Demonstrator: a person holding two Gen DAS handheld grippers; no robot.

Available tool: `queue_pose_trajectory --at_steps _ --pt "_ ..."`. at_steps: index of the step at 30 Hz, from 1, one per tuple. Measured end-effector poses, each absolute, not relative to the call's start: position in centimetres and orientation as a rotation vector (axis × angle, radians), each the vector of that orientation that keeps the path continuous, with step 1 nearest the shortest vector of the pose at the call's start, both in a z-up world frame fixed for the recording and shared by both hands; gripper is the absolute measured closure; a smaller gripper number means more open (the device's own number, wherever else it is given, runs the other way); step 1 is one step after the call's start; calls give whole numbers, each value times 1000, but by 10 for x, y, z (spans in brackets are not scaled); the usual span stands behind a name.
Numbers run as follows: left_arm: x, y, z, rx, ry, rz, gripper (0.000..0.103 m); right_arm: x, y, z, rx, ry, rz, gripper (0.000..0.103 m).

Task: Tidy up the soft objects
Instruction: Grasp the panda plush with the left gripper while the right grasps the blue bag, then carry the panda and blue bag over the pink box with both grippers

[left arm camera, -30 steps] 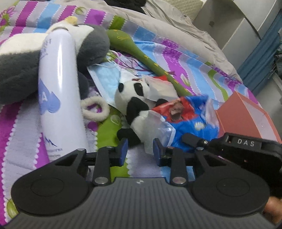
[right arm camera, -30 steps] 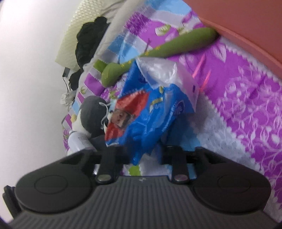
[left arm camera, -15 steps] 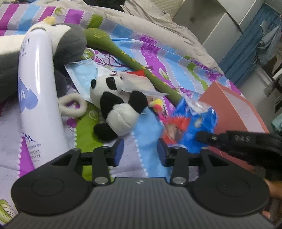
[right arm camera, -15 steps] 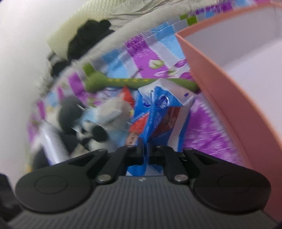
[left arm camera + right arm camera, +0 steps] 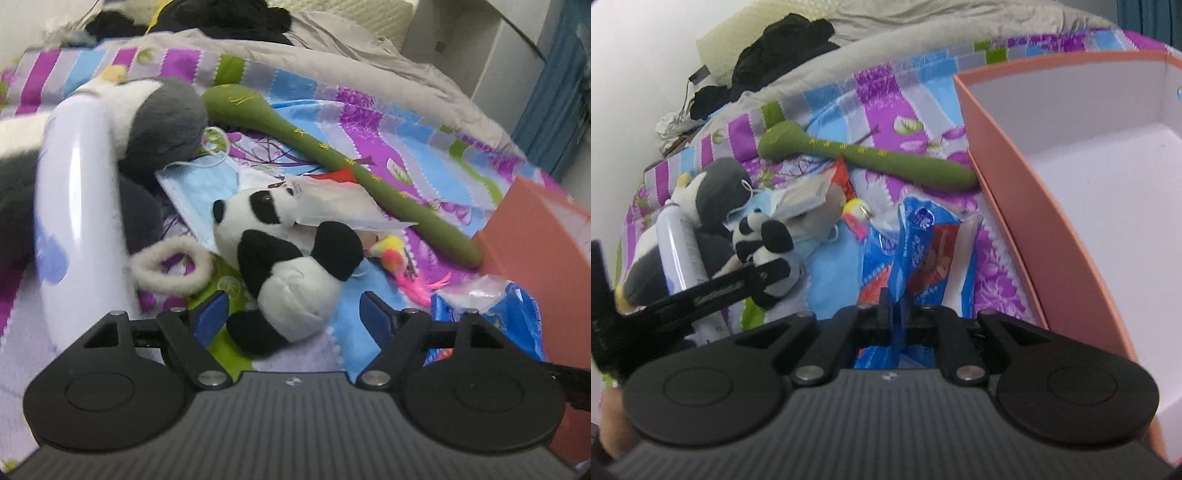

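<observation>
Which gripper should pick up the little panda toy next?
Probably the left. The left gripper is open with the panda right between its fingers. The right gripper is shut on the blue bag beside the orange box.

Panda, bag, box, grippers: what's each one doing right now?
Panda: lying on the bed, not gripped.
Blue bag: pinched, crumpled.
Box: open, nothing visible inside.
Left hand-held gripper: open, straddling the panda.
Right hand-held gripper: shut on the blue bag.
Green toy: lying flat.
</observation>
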State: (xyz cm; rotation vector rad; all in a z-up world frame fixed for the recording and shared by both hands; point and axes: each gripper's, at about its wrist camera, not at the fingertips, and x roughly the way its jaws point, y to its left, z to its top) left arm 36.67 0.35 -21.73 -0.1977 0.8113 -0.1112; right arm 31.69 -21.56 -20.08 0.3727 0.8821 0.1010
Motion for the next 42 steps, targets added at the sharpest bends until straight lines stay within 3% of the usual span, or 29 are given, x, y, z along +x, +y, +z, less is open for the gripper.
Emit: queue_pose_trajectory --at_steps 2,3,5,7,11,15,21,42 --pt "373 -4 -222 -144 808 -109 21 321 -215 -207 372 902 94 85" --pt "376 -6 -224 -129 812 -117 21 322 -214 -209 360 905 87 67" --pt "381 -11 -229 -115 824 -124 22 323 -211 -214 350 902 95 45" --pt "385 -13 -233 -106 831 -117 24 325 -207 -219 314 911 94 46" --pt "386 -11 -236 -115 841 -98 42 322 -199 -225 234 917 76 50" --pt "380 -6 -233 -132 845 -91 46 318 -204 -228 239 927 83 85" --pt "364 1 -224 -193 869 -111 47 312 -205 -222 204 909 100 95" --pt "216 0 -168 -246 916 -233 47 224 -201 -178 158 903 194 95"
